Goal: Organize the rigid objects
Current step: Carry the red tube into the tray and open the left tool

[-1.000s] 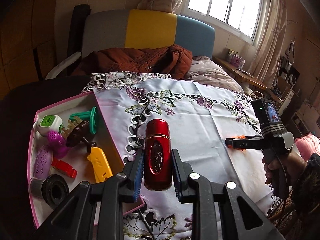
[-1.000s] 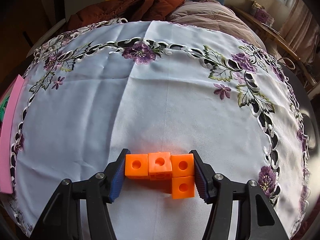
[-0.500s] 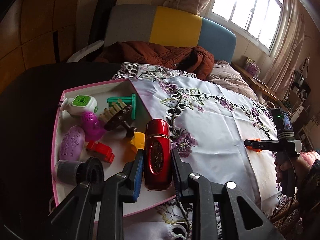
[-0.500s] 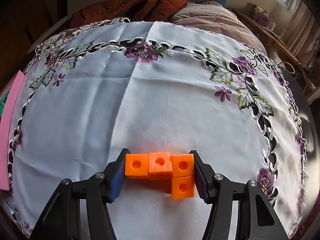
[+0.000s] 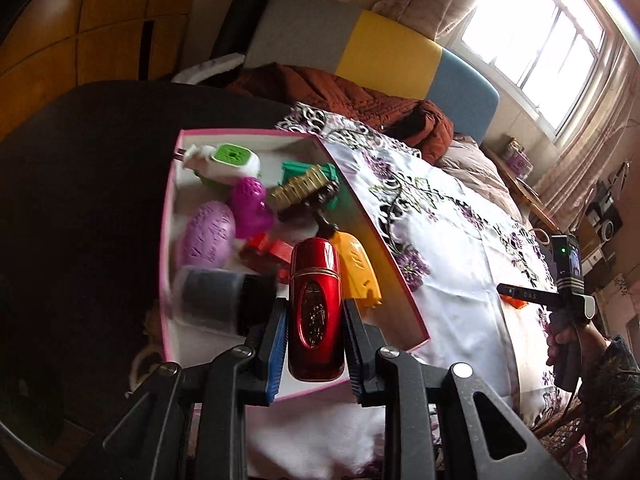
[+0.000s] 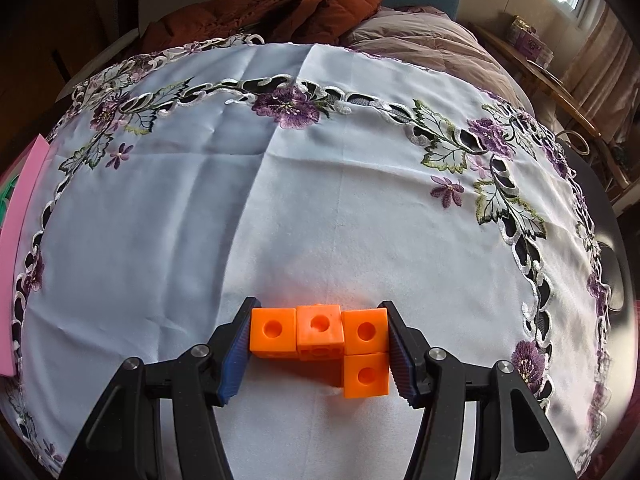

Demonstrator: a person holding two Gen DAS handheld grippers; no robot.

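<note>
Red bottle (image 5: 316, 308) in left gripper (image 5: 314, 344) jaws, long axis along fingers, cap away.
Over pink box (image 5: 404, 296); yellow toy (image 5: 358, 272), black cylinder (image 5: 224, 296) crowd underneath. Right gripper (image 6: 318, 344) jaws clamp orange cubes (image 6: 324, 336).

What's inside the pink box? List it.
Inside the pink box: green-white gadget, purple egg, magenta toy, yellow piece, red clip, dark roll. The red bottle hides whatever lies beneath.

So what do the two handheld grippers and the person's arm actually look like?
Both the left gripper and the right gripper have black plastic fingers with silver pivot screws and blue ribbed pads. From the left wrist view, the right gripper carries a black block with a lit green light and small screen over a grey handle. The sleeve is dark and patterned.
</note>
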